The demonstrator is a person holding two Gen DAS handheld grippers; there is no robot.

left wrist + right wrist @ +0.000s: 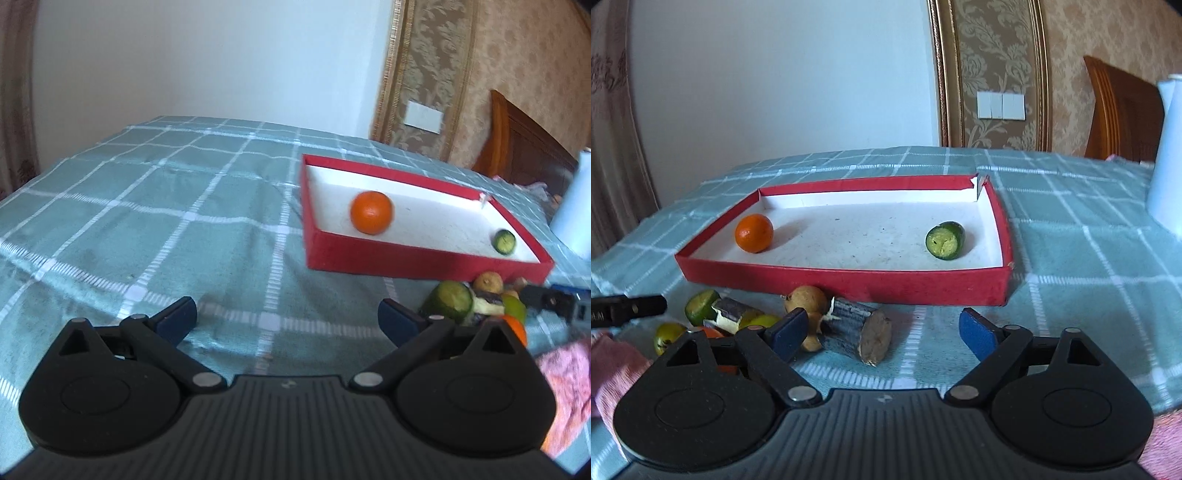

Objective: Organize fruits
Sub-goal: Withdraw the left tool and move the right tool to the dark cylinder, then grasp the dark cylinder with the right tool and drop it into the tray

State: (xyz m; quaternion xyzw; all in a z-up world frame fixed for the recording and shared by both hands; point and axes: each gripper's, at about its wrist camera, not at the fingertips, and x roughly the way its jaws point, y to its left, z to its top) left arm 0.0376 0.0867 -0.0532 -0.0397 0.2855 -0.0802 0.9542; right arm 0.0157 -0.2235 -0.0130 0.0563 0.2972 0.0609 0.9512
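- Fruit first: a smooth round orange point(754, 233) and a cut green cucumber stub point(945, 240) sit well apart in my shallow red cardboard tray point(849, 284).
- Rough bark-skinned sugarcane chunk point(857, 329) lies before it on checked woven cloth point(1089, 258).
- My right gripper point(882, 328) and left gripper point(288, 319) both gape, holding nothing.

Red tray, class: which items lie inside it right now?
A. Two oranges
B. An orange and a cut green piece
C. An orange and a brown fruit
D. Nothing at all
B: the right wrist view shows an orange and a cut green piece lying apart on the white floor of the red tray.
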